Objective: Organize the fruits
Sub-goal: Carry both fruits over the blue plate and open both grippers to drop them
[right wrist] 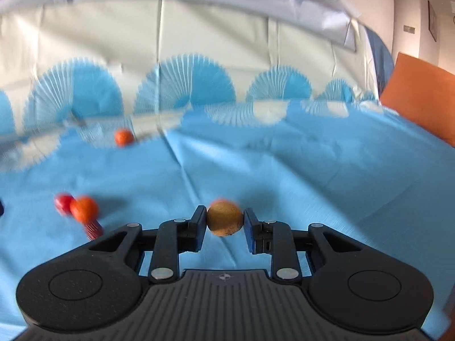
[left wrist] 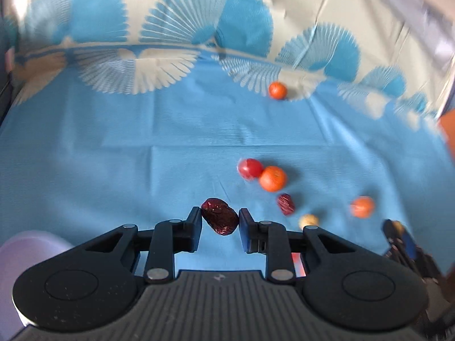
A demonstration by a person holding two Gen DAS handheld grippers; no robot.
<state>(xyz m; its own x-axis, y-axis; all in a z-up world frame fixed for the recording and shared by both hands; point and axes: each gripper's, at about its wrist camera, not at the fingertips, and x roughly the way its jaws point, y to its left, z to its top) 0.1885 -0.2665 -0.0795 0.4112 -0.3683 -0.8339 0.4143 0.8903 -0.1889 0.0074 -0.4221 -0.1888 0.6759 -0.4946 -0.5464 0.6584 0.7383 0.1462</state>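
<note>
The left gripper (left wrist: 219, 220) is clamping a wrinkled dark-red date (left wrist: 219, 216) above the blue-clothed worktop (left wrist: 113, 142). The right gripper (right wrist: 225, 218) is pinching a round tan-brown fruit (right wrist: 224, 218). Both seem mid-carry; next, each fruit likely needs releasing at its sorting spot.

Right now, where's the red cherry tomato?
In the left wrist view the red cherry tomato lies on the blue tablecloth, right of centre, touching the left side of an orange fruit, beyond the loose dried date.
</note>
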